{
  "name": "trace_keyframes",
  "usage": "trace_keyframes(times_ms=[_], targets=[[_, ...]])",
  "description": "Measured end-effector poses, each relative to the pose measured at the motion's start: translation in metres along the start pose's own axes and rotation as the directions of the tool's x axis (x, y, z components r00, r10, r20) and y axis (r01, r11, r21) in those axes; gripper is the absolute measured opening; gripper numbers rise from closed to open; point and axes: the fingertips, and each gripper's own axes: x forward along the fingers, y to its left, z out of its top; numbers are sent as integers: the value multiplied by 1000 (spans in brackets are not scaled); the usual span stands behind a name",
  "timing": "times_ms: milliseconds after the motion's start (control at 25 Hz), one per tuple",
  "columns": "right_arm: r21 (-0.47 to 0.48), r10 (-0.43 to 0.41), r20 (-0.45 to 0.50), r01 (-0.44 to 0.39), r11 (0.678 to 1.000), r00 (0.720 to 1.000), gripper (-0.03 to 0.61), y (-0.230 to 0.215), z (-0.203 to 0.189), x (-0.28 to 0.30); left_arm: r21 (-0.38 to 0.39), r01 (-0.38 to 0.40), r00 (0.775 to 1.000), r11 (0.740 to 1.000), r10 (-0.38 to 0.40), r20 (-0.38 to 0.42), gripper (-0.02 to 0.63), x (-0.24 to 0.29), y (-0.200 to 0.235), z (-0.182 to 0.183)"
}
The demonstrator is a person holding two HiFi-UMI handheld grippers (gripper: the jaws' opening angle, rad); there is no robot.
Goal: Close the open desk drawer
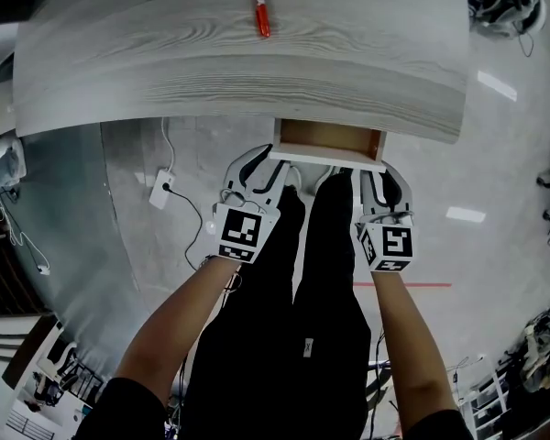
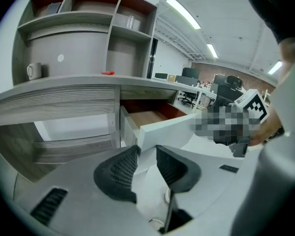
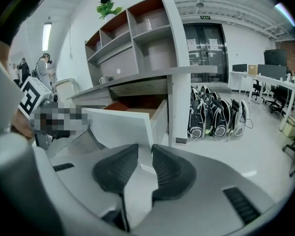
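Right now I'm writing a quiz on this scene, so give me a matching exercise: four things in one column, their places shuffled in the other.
1. drawer
2. red pen
3. power strip
4. mug

A. lying on the floor
B. standing on the desktop by the shelves
C. pulled out beneath the desktop
D. lying on the desktop

Pairs: 1-C, 2-D, 3-A, 4-B.

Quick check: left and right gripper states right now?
Left gripper: open, holding nothing, tips near the drawer front.
Right gripper: open, holding nothing.
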Motion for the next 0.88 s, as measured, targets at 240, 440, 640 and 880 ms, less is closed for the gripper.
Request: trace_keyframes(times_ms=[240,440,640,880], targets=[[7,-28,23,28,1000,999,104,-17,15,14,2,0,1000,1000,0,21,130,17,5,14],[22,-6,42,5,1000,999,104,-23,26,25,9,0,999,1000,-1,44,132,27,15,25],[13,-21,48,21,1000,999,104,-27,30,30,4,-7,999,1000,6,53,132,33,17,28],[37,-43,50,41,998,998,104,-28,35,36,-8,-24,999,1000,25,48,132,36,23,32]])
